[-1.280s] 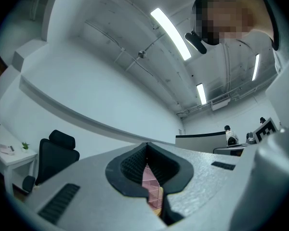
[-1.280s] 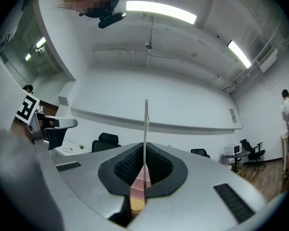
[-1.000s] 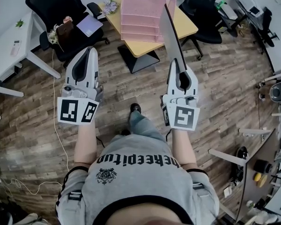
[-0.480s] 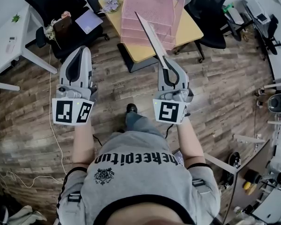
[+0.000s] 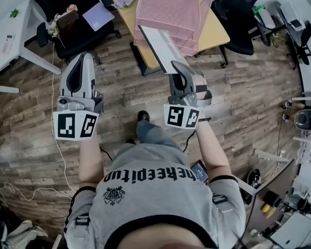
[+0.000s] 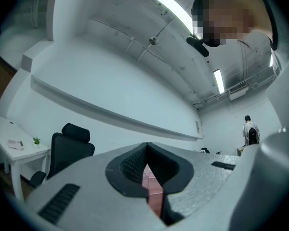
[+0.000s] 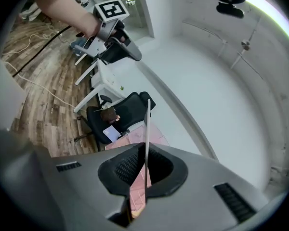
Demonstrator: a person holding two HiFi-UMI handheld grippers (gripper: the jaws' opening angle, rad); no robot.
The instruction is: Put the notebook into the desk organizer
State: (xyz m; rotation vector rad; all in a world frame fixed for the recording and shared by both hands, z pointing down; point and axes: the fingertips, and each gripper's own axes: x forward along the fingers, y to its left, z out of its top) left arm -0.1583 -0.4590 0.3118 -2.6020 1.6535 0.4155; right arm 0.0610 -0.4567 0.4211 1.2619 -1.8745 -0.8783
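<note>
A thin grey-white notebook [image 5: 156, 46] is clamped at its near end in my right gripper [image 5: 177, 65], which is shut on it. The notebook slants up and left, its far end over the front of the pink mesh desk organizer [image 5: 173, 7]. In the right gripper view the notebook [image 7: 147, 124] shows edge-on between the pads of that gripper [image 7: 145, 153], with the pink organizer [image 7: 156, 139] behind. My left gripper [image 5: 86, 56] hangs over the floor left of the table, shut with nothing in it. In its own view the left gripper [image 6: 147, 147] points slightly upward, pads together.
The organizer stands on a yellow wooden table [image 5: 215, 32]. A black chair [image 5: 67, 7] at the back left carries a purple book [image 5: 98, 15] and a bag [image 5: 66, 22]. Another black chair [image 5: 238, 14] is to the table's right. A white desk [image 5: 10, 35] sits far left.
The right gripper rolled and sank. The notebook went from upright and edge-on to slanted with its face showing, and its tip swung left. Both grippers dropped lower in the head view.
</note>
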